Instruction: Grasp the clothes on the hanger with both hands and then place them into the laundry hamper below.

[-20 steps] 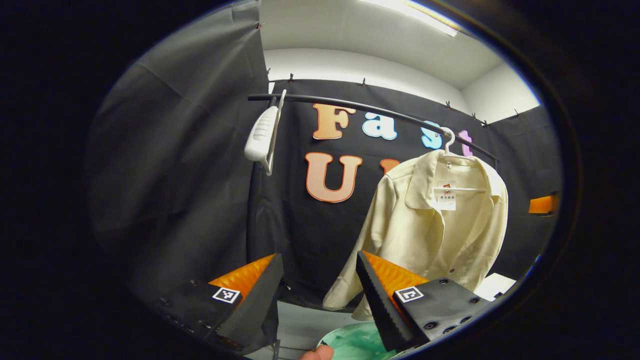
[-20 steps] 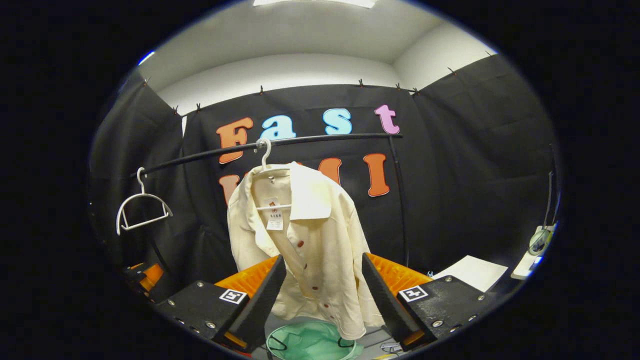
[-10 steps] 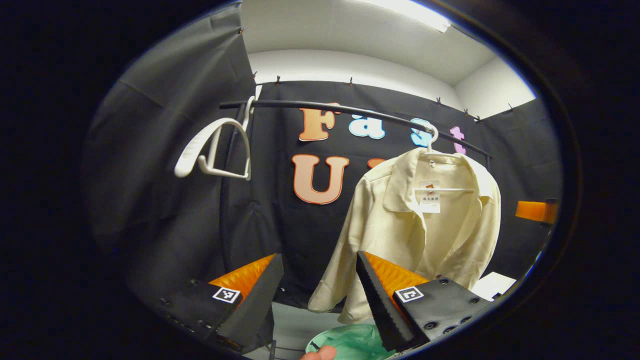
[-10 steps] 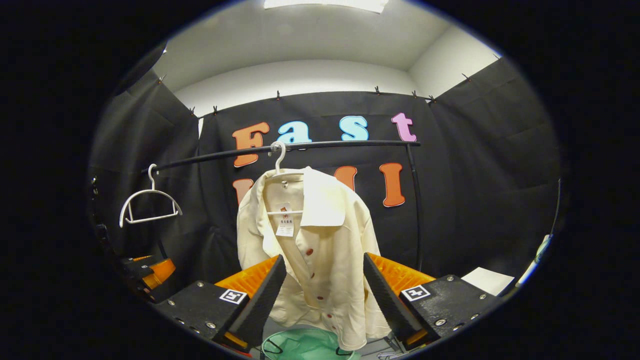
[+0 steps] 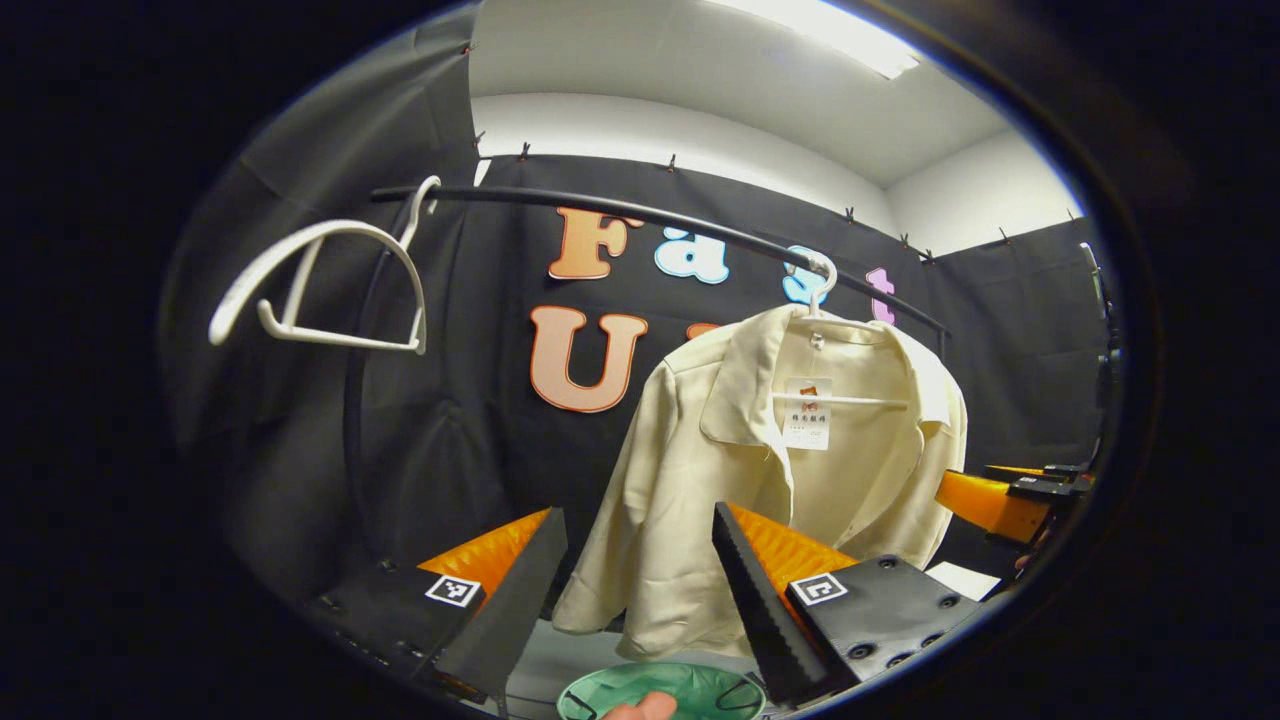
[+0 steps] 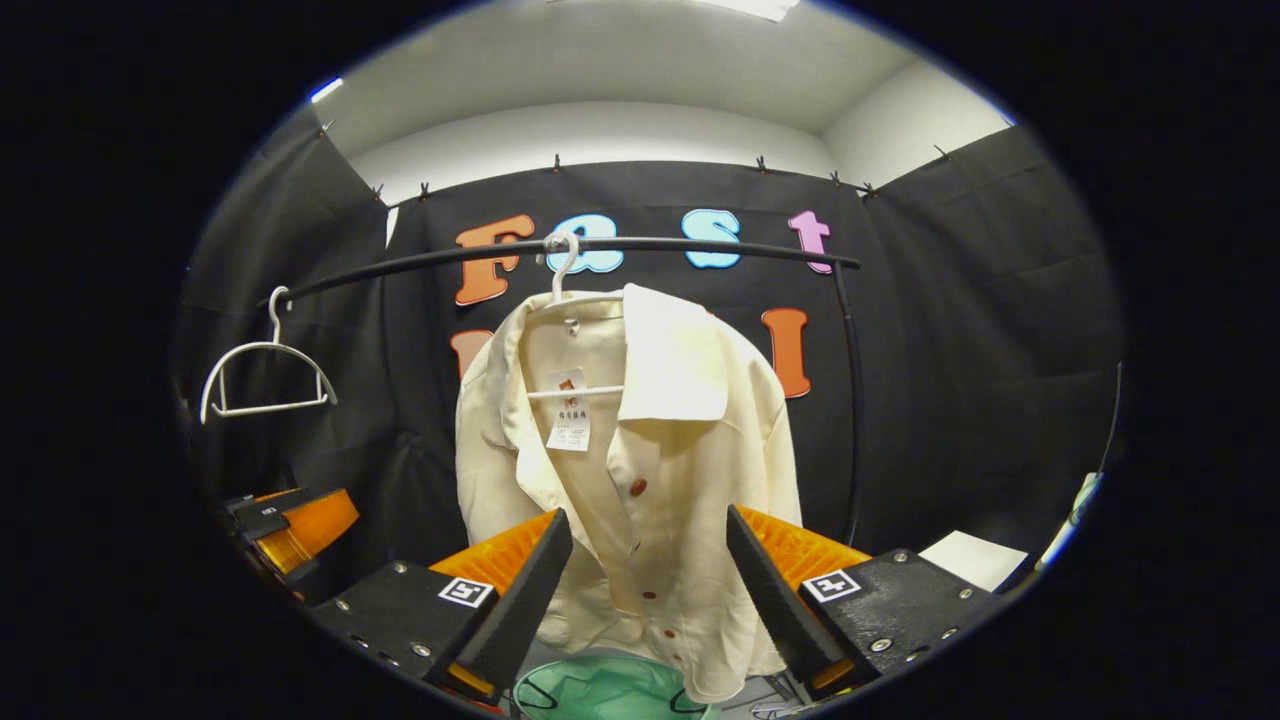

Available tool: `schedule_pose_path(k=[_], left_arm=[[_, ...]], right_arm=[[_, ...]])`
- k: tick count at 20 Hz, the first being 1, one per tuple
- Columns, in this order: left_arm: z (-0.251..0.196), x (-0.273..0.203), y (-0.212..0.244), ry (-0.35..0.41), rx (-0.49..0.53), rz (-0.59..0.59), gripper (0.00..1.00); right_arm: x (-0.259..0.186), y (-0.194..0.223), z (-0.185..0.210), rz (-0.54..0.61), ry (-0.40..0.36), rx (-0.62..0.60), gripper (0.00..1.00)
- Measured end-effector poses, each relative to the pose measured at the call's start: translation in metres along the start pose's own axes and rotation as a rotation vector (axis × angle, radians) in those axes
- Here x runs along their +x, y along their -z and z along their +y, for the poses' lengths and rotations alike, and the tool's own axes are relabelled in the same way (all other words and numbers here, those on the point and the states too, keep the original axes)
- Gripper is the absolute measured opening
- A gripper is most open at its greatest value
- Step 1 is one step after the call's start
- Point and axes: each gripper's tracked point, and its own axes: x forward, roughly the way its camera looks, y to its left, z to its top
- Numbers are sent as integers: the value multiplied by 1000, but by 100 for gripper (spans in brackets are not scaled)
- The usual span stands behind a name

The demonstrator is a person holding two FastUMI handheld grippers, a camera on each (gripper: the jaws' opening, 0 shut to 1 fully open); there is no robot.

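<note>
Shirt [image 6: 640, 470] centre frame in right gripper view, on white hanger [image 6: 563, 275], green hamper [image 6: 600, 690] at bottom edge below. Your left gripper [image 5: 635, 580] and right gripper [image 6: 645, 580] both spread wide, empty. Take one shoulder each, lift clear of hanger together.

Cream shirt [image 6: 640, 470] with dark red buttons, white hangers [image 6: 262, 375], black rail [image 6: 700, 245], mint-green hamper [image 6: 610, 690], orange-and-black gripper fingers [image 6: 510, 590]
</note>
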Motion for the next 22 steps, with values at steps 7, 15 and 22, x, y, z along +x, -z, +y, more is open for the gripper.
schedule_pose_path(k=[7, 15, 22], left_arm=[[29, 47, 27, 221, 13, 48, 96], [53, 46, 44, 165, 16, 66, 96], [60, 35, 46, 107, 26, 52, 96]], right_arm=[[39, 54, 35, 9, 153, -50, 96], [94, 55, 10, 11, 201, -83, 96], [126, 60, -27, 28, 284, -71, 78]])
